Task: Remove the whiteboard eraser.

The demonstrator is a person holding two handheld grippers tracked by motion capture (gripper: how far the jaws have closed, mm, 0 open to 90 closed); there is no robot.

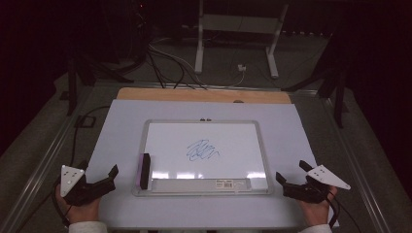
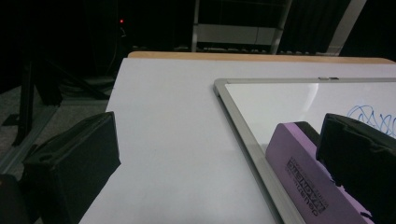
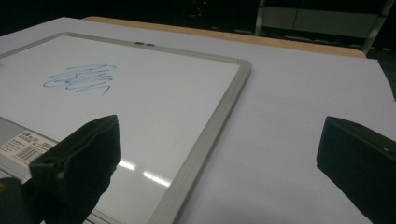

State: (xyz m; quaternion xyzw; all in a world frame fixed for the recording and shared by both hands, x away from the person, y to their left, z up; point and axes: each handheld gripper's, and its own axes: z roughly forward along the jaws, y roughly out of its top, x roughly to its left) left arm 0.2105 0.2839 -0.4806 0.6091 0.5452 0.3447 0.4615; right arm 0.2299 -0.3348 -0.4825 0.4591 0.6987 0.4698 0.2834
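Dim room, white worktop (image 1: 121, 126) bearing whiteboard (image 1: 204, 141) with blue scribble (image 1: 202, 150), purple eraser (image 1: 145, 170) at its left edge, left claw (image 1: 99, 185) spread beside eraser, right claw (image 1: 291, 187) spread, both holding nothing.

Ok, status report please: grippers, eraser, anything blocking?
Left gripper open, right gripper open, both empty. Purple eraser on whiteboard left edge, blue scribble unwiped. Nothing blocking.

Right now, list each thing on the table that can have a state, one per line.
whiteboard: lying flat, blue scribble not yet wiped off.
blue scribble: intact, near the board's middle.
purple eraser: resting at the board's left edge, not held.
left tongs: open, empty, beside the eraser.
right tongs: open, empty, off the board's right edge.
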